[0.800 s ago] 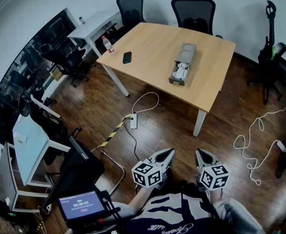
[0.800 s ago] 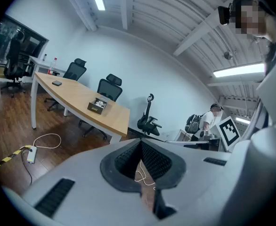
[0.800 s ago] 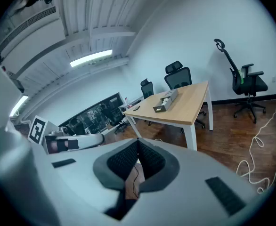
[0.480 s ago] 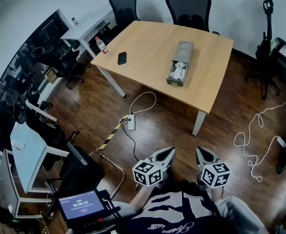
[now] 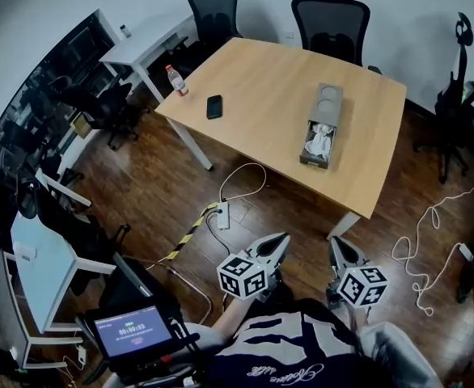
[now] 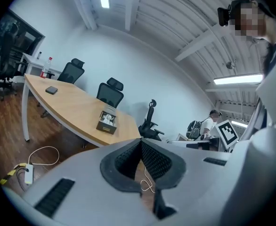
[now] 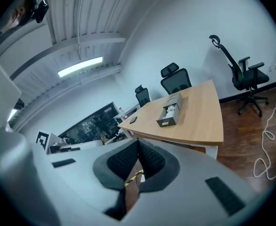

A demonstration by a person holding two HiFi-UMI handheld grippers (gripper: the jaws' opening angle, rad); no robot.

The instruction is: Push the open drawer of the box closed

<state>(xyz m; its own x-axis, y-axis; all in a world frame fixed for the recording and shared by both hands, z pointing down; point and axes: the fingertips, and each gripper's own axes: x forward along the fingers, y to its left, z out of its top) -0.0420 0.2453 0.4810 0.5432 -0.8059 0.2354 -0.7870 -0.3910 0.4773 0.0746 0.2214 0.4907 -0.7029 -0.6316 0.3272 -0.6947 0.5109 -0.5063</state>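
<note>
Both tools are held low and close to the body, well apart from the table [image 5: 261,87]. The left gripper [image 5: 276,242] is seen in its own view with the pads brought together at the tips [image 6: 141,145] – nothing is held, only floor and a white cable are seen through the gap below. The right gripper [image 5: 340,249] is in the same state: jaws closed tip to tip [image 7: 139,142], nothing gripped.

The box [image 5: 329,103] lies on the far right part of the table, its drawer [image 5: 318,145] pulled out toward the near edge, with something white [image 5: 320,138] lying inside it. The box is also caught far off in the left gripper view [image 6: 108,121] and the right gripper view [image 7: 170,111], drawer front toward the camera.

A phone [image 5: 214,106] and a bottle [image 5: 174,78] are set on the left part of the table, well apart from the box. Two black chairs [image 5: 332,10] are placed behind the table.

Against the head view of half a second ago, the table and box are shifted right and slightly down in the picture – the chairs shift with them. The drawer is open as far as before and is untouched. Both grippers are kept low in the picture, shut as before, a little lower than they were. The lit screen [image 5: 133,330] at lower left is placed slightly higher.
</note>
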